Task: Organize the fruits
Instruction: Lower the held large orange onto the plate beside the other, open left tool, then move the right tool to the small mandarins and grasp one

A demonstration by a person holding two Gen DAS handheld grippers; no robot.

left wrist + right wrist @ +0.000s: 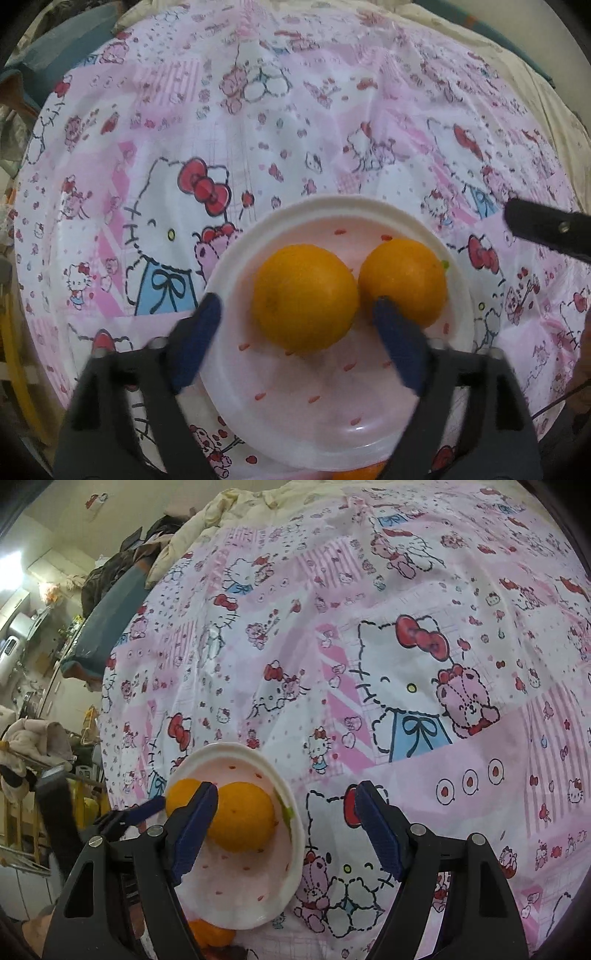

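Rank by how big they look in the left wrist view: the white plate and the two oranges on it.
1. white plate, clearly largest.
2. left orange.
3. right orange, which looks a bit smaller, though it may only lie farther from the camera.

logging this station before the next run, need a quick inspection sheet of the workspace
surface: cartoon-print pink cloth, wrinkled
job's things: white plate holding two oranges, one touching the other; a third orange lies on the cloth outside the plate's near rim
clutter: nothing seen on the cloth
grippers: left hand-held gripper open around the nearer orange, pads off it; right hand-held gripper open, empty, over the plate's edge
cables: thin dark line at the left view's right edge, cannot tell what it is
surroundings: piled clothes and bedding beyond the cloth
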